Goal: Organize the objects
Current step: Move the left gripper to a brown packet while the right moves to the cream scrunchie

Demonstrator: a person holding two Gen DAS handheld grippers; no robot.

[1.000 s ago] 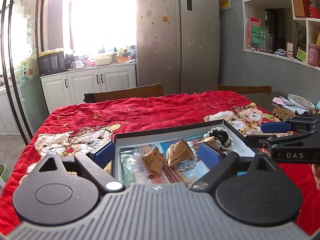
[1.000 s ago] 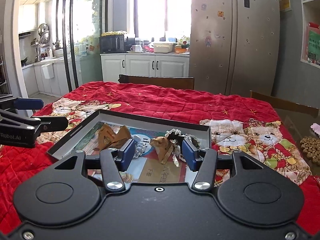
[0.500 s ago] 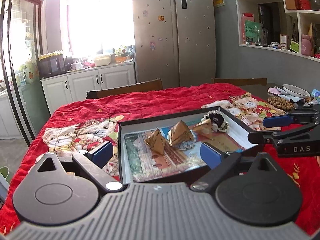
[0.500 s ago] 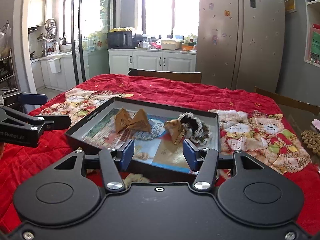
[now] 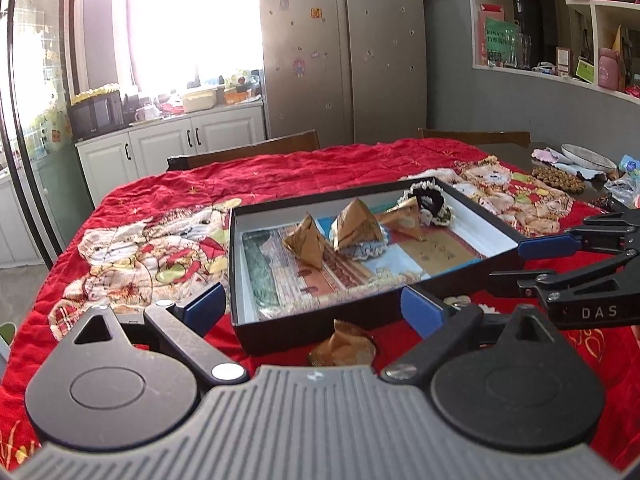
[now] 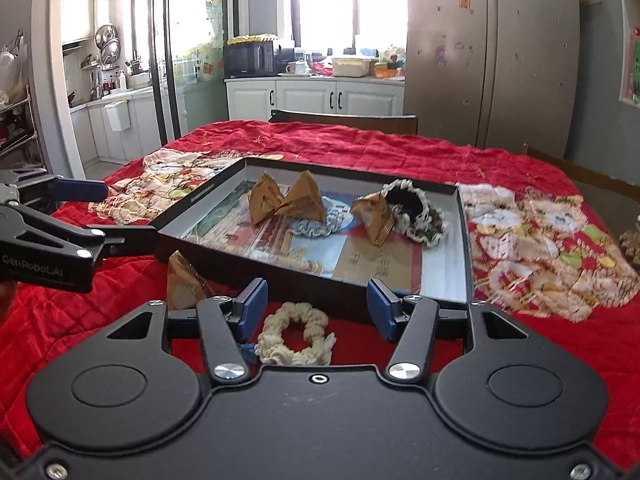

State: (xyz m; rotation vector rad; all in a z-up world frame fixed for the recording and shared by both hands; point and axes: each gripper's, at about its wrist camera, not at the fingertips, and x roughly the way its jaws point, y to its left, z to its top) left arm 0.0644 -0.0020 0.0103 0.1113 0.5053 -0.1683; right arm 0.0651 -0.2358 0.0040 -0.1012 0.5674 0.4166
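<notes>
Both grippers pulled back from black tray [image 6: 464,240], jaws spread, empty.
Cream scrunchie [image 6: 296,338] & brown packet [image 6: 182,280], partly hidden by right gripper [image 6: 316,310], now visible on red cloth [image 6: 400,148] before tray; left gripper [image 5: 312,306] wide.

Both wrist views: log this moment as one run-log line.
left gripper: open, empty | right gripper: open, empty | cream scrunchie: on cloth outside box | black box: holds gold pyramids and scrunchies

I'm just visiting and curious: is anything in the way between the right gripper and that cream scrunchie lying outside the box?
Nothing visible. The cream scrunchie lies on the red cloth just ahead of the open right gripper, between its fingers. The black box sits just beyond the scrunchie, its near wall facing it.
</notes>
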